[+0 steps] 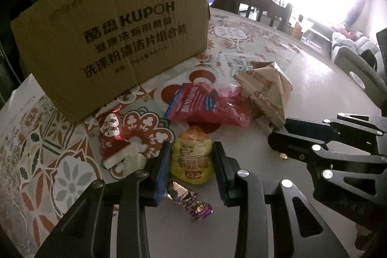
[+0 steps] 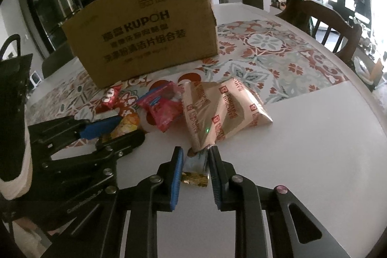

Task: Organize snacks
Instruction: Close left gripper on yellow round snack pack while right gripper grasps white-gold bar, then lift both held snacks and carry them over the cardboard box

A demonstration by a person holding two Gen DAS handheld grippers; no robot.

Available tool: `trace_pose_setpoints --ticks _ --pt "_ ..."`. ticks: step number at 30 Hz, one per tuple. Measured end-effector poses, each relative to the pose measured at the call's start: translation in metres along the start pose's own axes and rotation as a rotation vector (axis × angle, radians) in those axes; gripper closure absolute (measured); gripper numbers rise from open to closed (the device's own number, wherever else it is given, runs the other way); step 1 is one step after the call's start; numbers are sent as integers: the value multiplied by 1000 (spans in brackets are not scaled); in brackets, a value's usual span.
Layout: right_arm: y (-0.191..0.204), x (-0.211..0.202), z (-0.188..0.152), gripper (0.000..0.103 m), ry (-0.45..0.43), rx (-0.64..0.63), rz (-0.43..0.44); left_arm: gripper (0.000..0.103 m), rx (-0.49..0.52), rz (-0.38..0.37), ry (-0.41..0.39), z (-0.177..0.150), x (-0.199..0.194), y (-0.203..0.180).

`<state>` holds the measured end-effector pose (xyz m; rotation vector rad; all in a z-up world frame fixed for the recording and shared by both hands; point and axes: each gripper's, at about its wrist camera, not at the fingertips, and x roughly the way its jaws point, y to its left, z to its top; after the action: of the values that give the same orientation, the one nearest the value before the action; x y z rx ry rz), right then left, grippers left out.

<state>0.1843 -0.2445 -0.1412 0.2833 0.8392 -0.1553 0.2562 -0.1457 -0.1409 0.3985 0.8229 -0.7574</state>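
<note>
yellow snack [image 1: 191, 157] between left fingers [image 1: 162, 168], touching

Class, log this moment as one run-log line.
left gripper: open around yellow snack | right gripper: open around small packet | box: behind

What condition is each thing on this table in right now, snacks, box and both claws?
Left gripper: open, straddling the yellow snack.
Yellow snack: sealed, lying on the table.
Right gripper: around a small silver-gold wrapped bar; contact unclear.
Cardboard box: upright; top out of view.
Red packet: sealed, flat.
Beige biscuit pack: crumpled, lying.
</note>
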Motion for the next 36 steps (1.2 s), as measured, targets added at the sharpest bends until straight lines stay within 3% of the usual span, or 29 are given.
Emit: trace_pose_setpoints --ticks 16,36 --pt "19 -26 -1 81 -33 -33 91 69 -109 66 -59 -3 -53 8" --pt "41 -77 27 81 -189 -88 145 69 -209 132 -179 15 -122 21"
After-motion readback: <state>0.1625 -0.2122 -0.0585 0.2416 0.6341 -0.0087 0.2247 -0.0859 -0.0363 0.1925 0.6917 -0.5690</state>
